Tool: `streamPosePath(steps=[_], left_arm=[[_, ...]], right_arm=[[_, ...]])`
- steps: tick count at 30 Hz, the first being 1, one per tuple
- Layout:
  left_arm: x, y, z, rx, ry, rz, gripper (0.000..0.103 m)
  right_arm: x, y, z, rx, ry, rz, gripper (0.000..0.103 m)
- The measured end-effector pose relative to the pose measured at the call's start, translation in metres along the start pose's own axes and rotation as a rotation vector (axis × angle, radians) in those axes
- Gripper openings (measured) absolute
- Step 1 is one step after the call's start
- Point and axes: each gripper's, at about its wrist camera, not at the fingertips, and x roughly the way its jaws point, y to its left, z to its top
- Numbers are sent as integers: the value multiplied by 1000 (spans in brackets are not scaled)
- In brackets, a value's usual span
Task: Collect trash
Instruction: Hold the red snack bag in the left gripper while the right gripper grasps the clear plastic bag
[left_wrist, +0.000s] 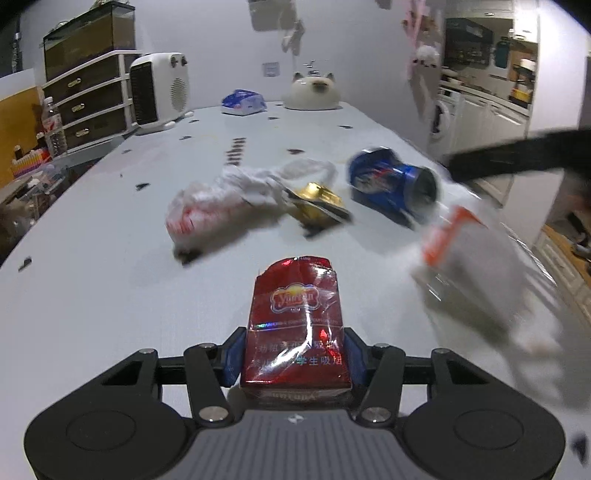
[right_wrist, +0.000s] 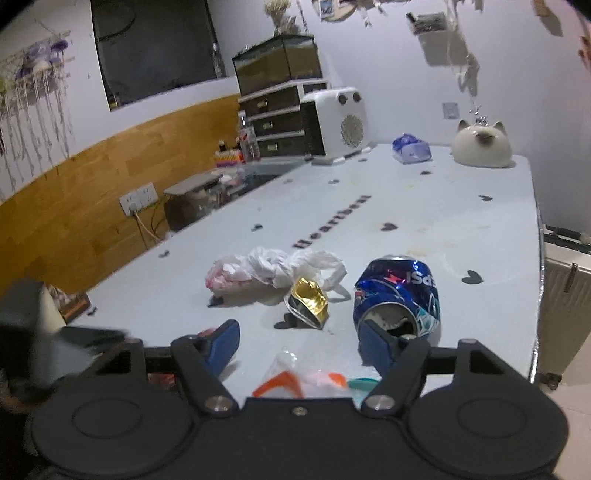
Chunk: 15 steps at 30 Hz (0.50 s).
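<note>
My left gripper (left_wrist: 293, 354) is shut on a red cigarette pack (left_wrist: 295, 325) and holds it above the pale table (left_wrist: 92, 288). Ahead on the table lie a knotted white plastic bag (left_wrist: 221, 199), a crumpled gold wrapper (left_wrist: 317, 203) and a crushed blue Pepsi can (left_wrist: 395, 184). A clear plastic bag with orange print (left_wrist: 465, 258) is blurred at the right. In the right wrist view the white bag (right_wrist: 266, 273), gold wrapper (right_wrist: 308, 302) and can (right_wrist: 399, 295) lie ahead of my right gripper (right_wrist: 299, 347), which is open. The clear bag (right_wrist: 306, 380) lies under its jaws.
A white fan heater (left_wrist: 159, 92), a blue tissue pack (left_wrist: 243, 101) and a cat-shaped ornament (left_wrist: 314, 92) stand at the table's far end. Drawers (left_wrist: 88, 99) and a glass tank (left_wrist: 88, 37) stand left. A suitcase (right_wrist: 561, 306) stands past the table's right edge.
</note>
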Motion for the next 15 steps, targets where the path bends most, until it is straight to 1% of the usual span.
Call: streamPosePath(steps=[3, 5, 9, 11, 15], left_arm=[[-20, -11, -19, 8, -4, -24, 55], [-30, -20, -31, 19, -18, -9, 55], [-41, -29, -43, -6, -47, 23, 55], [-44, -34, -47, -13, -53, 38, 55], [-53, -43, -55, -17, -63, 45, 55]], right_arm=[[6, 0, -7, -29, 54, 8, 73], [1, 1, -15, -36, 68, 32, 73], [-19, 9, -36, -81, 98, 71, 73], [-32, 13, -50, -81, 119, 93, 73], [-56, 24, -78, -72, 150, 151, 72]])
